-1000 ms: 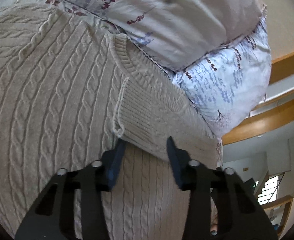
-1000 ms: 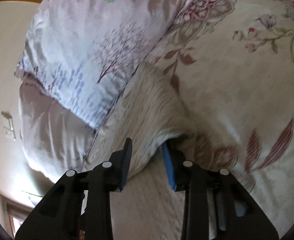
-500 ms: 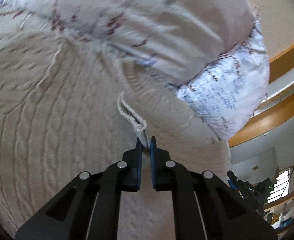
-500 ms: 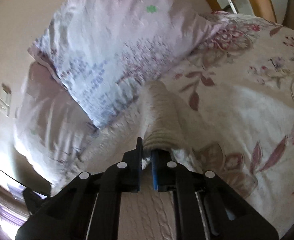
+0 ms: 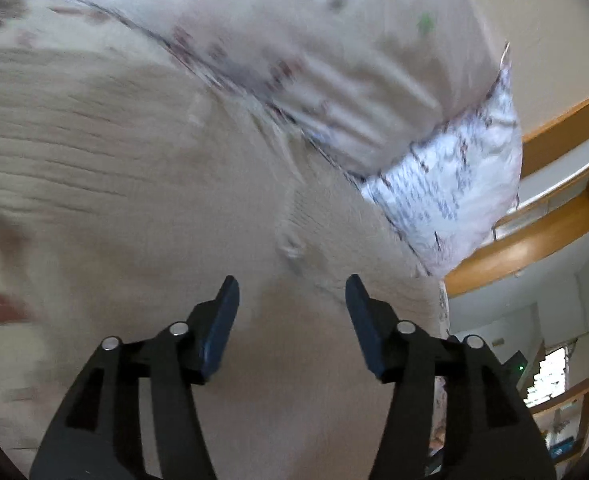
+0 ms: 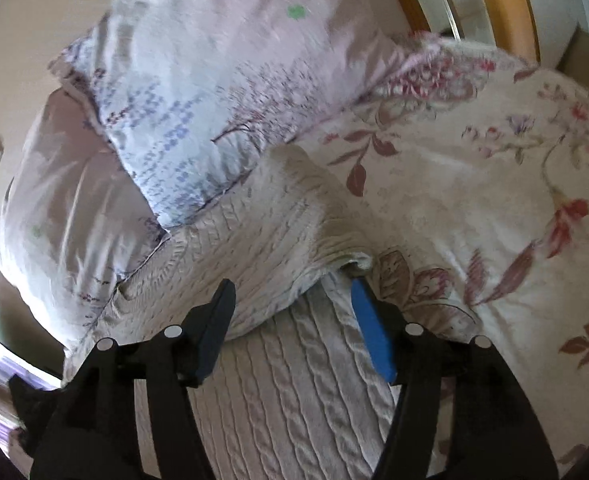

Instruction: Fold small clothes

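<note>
Left claw (image 5: 292, 292): jaws opening, nothing pinched between them; it hangs over the cream cable-knit sweater (image 5: 142, 184). Left view is badly smeared, so I can't read where the sleeve edge lies under it.

Right claw (image 6: 294, 294): jaws opening too, not gripping. The folded-over sleeve (image 6: 294, 216) lies just ahead, its ribbed cuff (image 6: 346, 250) right by the blue pad, touching or nearly so, can't tell which. Sweater sits on the bed, on the floral bedspread (image 6: 494, 200), top edge pushed up against the pillow (image 6: 198, 92).

Risks as I judge them:
- Thick knit is springy. Sleeve fold looks puffy, not flat; it may roll back open once left alone.
- Cuff so close to the right pad: pulling out could snag the rib and drag the fold askew.
- Sweater butts the pillow, so little room at that end. The next fold may bunch against it or ride up on it.
- Loose knit loops could catch on a claw tip.
- Soft bed gives under pressure, so creases won't set sharply.

Containers: none in either view. No basket, bin or drawer; nothing to report inside anything.
</note>
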{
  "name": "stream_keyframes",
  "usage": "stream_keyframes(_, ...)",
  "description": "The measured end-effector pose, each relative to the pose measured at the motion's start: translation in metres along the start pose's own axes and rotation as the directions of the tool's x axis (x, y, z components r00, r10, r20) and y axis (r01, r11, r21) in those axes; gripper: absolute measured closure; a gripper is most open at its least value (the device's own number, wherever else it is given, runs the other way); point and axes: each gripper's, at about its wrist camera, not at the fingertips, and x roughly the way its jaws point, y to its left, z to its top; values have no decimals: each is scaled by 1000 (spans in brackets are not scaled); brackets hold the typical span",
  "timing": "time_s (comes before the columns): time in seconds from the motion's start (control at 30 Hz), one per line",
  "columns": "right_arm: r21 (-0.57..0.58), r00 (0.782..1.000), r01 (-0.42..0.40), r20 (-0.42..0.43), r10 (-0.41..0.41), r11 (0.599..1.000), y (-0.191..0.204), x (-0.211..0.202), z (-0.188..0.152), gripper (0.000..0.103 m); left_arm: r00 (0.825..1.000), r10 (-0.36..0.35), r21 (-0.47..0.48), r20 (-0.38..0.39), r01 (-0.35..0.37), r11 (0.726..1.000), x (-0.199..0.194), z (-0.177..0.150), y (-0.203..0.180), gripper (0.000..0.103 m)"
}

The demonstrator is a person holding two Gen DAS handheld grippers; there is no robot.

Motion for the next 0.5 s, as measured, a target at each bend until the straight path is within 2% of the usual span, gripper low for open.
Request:
stream_keyframes(0.13,-61,999,-46,-9,45,997,11,-5,-9,41,989,79,-86,125,-69,994,-63,5,47,47)
stream_keyframes(0.2,-92,996,-90,-34,88,992,19,-4,-16,38,971,146,-170,188,-115,979,-92,9,78,49)
stream_keyframes(0.23,-103,994,-108,-45,104,989,23,-3,-18,34,961,182,-215,210,-137,967,-103,11,91,49)
stream_keyframes(0.3,-133,988,-143,-70,135,981,33,-3,-25,34,938,247,-302,242,-169,938,-120,15,117,49)
stream_keyframes(0.37,-164,982,-175,-94,161,971,44,1,-32,34,925,281,-364,256,-177,914,-127,21,133,51)
stream_keyframes(0.5,-191,974,-210,-127,188,959,53,5,-42,34,917,281,-458,282,-129,880,-129,32,156,57)
